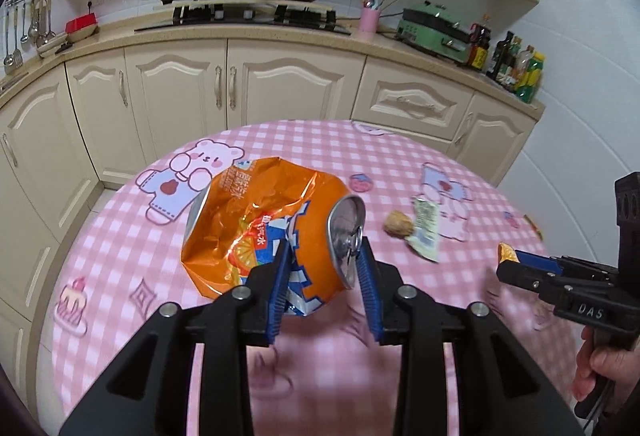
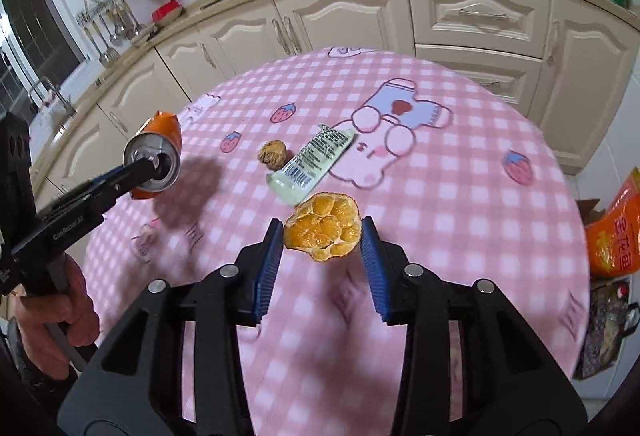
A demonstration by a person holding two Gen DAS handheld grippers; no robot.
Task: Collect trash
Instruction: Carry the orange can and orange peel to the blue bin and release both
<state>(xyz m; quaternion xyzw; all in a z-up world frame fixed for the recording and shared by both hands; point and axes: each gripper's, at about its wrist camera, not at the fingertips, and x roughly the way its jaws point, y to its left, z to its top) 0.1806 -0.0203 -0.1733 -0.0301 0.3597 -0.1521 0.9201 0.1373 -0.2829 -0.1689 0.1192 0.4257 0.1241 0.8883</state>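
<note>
My left tongs (image 1: 324,256) grip the crushed orange can (image 1: 264,232) near its top end; one blue pad presses on the printed side and the other sits at the lid with the pull tab. In the right wrist view the can (image 2: 154,156) hangs above the pink checked desk (image 2: 460,196) and throws a shadow on the cloth, so it is lifted and does not touch the desk.

My right tongs (image 2: 322,236) are closed on a piece of orange peel (image 2: 322,232), with the pale inner side turned to the camera. Both pads touch its edges, and it is held over the cloth. From the left wrist view I see only a small orange tip of this peel (image 1: 505,251) at the front of the right tongs (image 1: 510,260).

On the desk two things lie just beside each other: a brown walnut (image 2: 272,155) and a pale green wrapper (image 2: 312,164) with a barcode. Both are beyond the peel, near the middle of the desk.
</note>
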